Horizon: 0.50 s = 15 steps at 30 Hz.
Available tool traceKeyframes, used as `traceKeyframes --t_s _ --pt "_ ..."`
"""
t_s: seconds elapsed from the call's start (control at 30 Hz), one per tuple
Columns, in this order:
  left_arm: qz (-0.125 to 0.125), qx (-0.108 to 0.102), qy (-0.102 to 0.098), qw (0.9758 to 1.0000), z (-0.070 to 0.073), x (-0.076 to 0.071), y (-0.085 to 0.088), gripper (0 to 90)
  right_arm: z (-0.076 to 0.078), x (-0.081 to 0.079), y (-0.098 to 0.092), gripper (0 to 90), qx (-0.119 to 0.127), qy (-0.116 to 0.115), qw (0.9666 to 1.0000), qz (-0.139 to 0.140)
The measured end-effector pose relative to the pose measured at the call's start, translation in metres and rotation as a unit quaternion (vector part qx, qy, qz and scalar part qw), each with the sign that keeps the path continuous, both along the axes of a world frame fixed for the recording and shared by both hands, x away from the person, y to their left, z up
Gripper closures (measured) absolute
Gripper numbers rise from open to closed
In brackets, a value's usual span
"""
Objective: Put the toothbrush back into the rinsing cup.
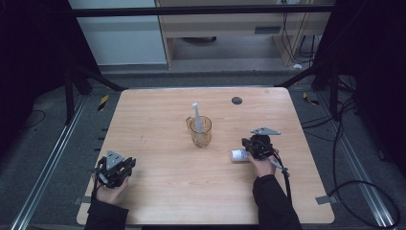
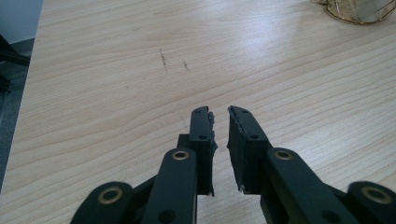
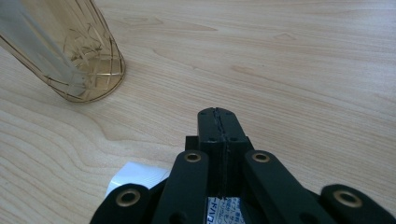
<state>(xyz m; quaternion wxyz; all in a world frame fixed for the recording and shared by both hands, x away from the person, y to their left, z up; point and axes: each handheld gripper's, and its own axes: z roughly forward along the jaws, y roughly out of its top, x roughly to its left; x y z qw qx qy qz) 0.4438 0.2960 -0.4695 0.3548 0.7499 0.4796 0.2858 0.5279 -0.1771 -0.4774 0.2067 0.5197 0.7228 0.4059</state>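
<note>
An amber see-through cup (image 1: 201, 132) stands at the table's middle with a white brush-like stick (image 1: 196, 114) upright in it. My right gripper (image 1: 253, 143) rests on the table to the cup's right. Its jaws are pressed together, tips empty (image 3: 217, 112), and they point past the cup (image 3: 79, 60). A small white tube with blue print (image 1: 237, 155) lies on the table just under and to the left of this gripper (image 3: 135, 175). My left gripper (image 1: 117, 167) sits near the front left, its jaws a narrow gap apart and empty (image 2: 219, 112).
The light wooden table (image 1: 158, 191) has a dark round spot (image 1: 236, 100) near its far edge. The cup's base (image 2: 359, 11) shows at the top right of the left gripper view. Cables trail on the floor at the right (image 1: 364, 191).
</note>
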Motion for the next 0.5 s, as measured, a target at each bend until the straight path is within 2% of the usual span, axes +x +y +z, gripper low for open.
traceKeyframes --t_s 0.5 --pt "-0.001 0.0 -0.001 1.0 0.0003 -0.0004 -0.0003 78.5 -0.0045 0.0013 0.0044 90.0 -0.016 0.011 0.9998 0.004"
